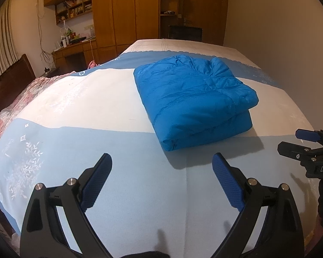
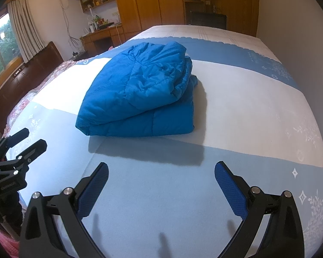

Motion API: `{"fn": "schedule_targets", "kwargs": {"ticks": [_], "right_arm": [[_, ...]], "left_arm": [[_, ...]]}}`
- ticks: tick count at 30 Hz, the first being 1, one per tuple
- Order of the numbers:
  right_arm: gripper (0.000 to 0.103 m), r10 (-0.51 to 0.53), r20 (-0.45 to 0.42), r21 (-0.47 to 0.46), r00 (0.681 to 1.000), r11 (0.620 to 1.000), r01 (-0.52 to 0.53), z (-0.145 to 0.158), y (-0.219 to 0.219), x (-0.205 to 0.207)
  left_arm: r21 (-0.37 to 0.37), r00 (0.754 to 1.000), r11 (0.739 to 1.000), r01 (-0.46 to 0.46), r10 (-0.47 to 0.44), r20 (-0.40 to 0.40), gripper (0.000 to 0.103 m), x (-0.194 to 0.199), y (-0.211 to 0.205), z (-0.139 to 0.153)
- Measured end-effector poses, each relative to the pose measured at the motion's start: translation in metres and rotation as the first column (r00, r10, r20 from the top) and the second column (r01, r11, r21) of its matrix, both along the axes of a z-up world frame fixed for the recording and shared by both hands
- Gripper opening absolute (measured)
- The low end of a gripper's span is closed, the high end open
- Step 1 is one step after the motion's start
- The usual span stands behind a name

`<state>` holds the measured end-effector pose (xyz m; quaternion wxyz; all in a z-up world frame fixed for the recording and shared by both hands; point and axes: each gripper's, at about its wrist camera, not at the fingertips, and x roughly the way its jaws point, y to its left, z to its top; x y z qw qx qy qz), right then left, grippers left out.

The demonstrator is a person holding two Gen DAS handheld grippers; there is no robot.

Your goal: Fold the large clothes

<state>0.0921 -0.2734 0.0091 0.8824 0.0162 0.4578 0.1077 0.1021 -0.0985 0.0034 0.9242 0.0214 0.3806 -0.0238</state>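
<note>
A folded blue jacket (image 1: 193, 101) lay on the bed (image 1: 118, 146); the left gripper (image 1: 161, 161) and right gripper (image 2: 161, 168) hovered near it, fingers apart, empty.

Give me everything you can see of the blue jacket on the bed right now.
The blue jacket is bright blue and puffy, with quilted stitching and a slightly shiny, wrinkled shell. It lies folded into a thick, roughly rectangular bundle of stacked layers, the upper layer bulging and rumpled over a flatter lower one. It rests on the bedspread across its white and light blue bands, casting a shadow toward the cameras. Neither the left gripper nor the right gripper touches it; both are open, short of its near edge.
</note>
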Motion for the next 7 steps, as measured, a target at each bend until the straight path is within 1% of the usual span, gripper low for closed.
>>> {"fn": "schedule_targets", "kwargs": {"ticks": [7], "right_arm": [[0.099,-0.001,-0.002,0.001,1.0,1.0,0.001,-0.0004,-0.0004,0.0004]], "left_arm": [[-0.002,1.0,1.0,-0.002,0.002,-0.006,0.093,0.0003,-0.0004,0.0]]}}
